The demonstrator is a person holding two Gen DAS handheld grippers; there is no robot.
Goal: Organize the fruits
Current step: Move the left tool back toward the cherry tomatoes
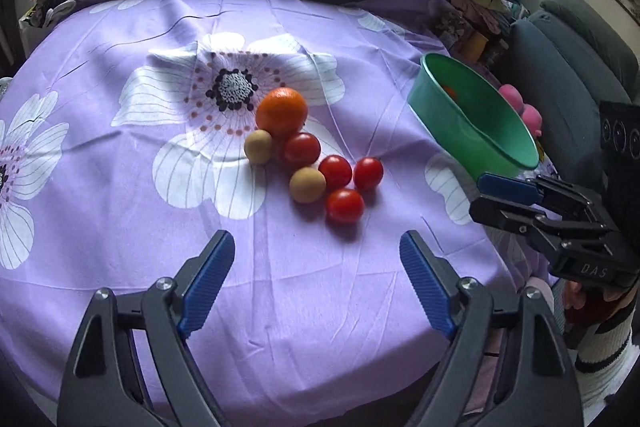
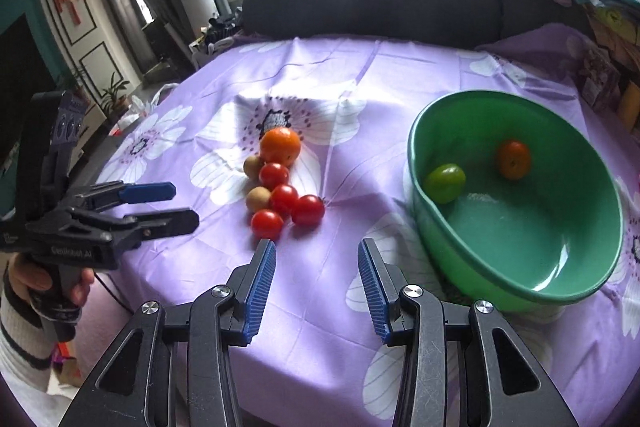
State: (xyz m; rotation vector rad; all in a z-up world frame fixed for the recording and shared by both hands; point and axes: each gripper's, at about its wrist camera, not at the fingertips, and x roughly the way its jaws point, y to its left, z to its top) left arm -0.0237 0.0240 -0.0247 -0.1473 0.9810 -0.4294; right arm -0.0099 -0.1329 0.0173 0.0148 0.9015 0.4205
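A cluster of fruit lies mid-table on the purple flowered cloth: an orange [image 1: 281, 112] [image 2: 280, 145], several red tomatoes [image 1: 345, 205] [image 2: 267, 224] and two small tan fruits [image 1: 307, 184] [image 2: 257, 198]. A green bowl [image 1: 496, 147] [image 2: 520, 291] stands to the right and holds a green fruit [image 2: 445, 183] and an orange fruit [image 2: 513, 159]. My left gripper [image 1: 317, 247] is open and empty, in front of the cluster. My right gripper [image 2: 316, 254] is open and empty, between the cluster and the bowl.
A dark sofa cushion [image 2: 372, 3] runs along the table's far edge. Clothes and clutter [image 2: 600, 39] pile at the far right. Pink objects [image 1: 524, 111] lie behind the bowl. The table edge is close below both grippers.
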